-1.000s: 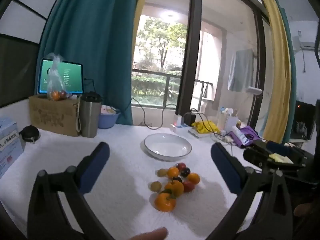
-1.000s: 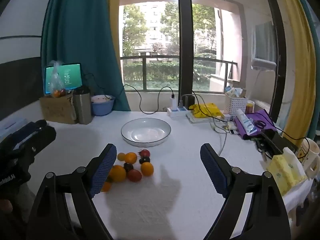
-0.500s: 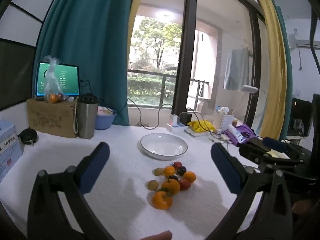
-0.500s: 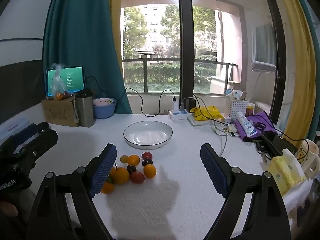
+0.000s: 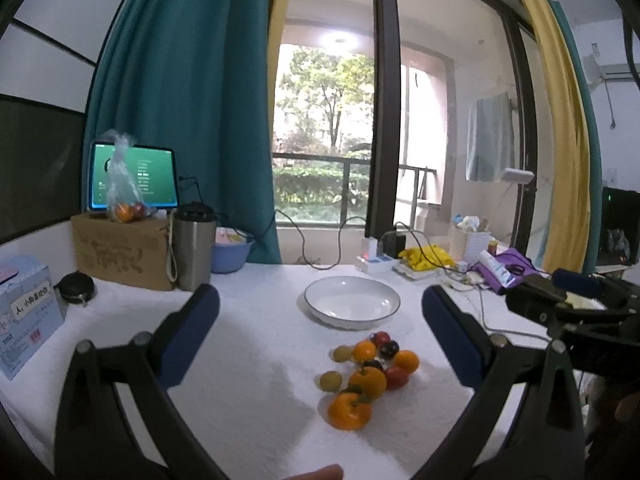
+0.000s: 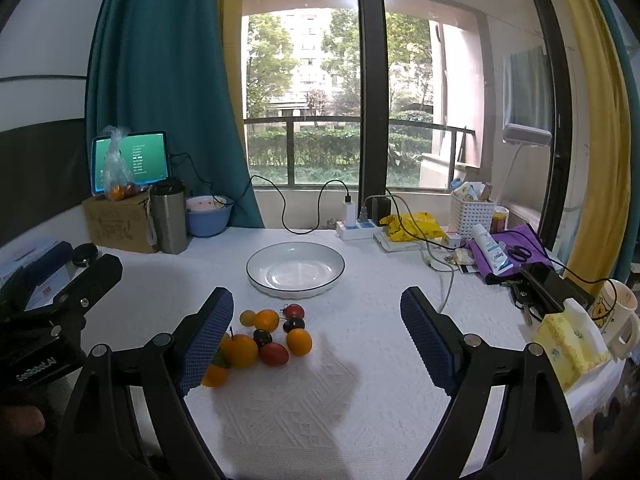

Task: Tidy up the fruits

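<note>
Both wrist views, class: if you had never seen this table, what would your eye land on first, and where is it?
The bright cluster of small fruits draws the eye first: oranges, red and dark tomatoes and pale yellow-green ones lying together on the white tablecloth. Just behind them sits an empty white plate with a dark rim. Both the left gripper and right gripper hang open above the table, holding nothing.

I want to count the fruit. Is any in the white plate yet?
No, the white plate is empty; the fruit pile sits on the table in front of it.
</note>
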{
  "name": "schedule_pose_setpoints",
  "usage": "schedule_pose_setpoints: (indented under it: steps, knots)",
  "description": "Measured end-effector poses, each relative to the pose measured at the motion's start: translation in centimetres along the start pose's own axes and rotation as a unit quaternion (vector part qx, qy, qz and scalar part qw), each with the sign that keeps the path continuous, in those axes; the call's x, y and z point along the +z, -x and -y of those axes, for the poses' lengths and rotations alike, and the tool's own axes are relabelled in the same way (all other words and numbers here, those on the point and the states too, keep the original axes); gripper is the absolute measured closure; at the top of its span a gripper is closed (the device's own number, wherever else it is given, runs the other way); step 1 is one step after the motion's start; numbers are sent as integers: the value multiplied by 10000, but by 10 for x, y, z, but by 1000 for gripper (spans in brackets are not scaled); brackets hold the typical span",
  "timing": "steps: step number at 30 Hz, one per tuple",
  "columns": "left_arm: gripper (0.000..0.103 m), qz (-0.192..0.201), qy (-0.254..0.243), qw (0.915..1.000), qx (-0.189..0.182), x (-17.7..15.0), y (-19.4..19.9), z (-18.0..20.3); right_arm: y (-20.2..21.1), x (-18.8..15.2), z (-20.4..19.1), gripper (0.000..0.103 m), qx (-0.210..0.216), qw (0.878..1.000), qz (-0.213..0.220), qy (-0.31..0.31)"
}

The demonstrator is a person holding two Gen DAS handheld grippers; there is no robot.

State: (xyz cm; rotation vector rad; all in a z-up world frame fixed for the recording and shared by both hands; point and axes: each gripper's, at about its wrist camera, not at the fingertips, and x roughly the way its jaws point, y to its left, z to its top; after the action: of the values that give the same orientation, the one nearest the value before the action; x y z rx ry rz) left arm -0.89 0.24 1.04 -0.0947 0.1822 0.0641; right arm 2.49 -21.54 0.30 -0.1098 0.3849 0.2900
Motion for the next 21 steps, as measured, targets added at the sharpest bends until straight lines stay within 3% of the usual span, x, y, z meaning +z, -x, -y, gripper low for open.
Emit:
schedule_pose_setpoints:
  steps: [21]
  knots:
    - [1,-179,219,9990,-337,-2,7,0,2,1,-3,15,-57,9999,65,78]
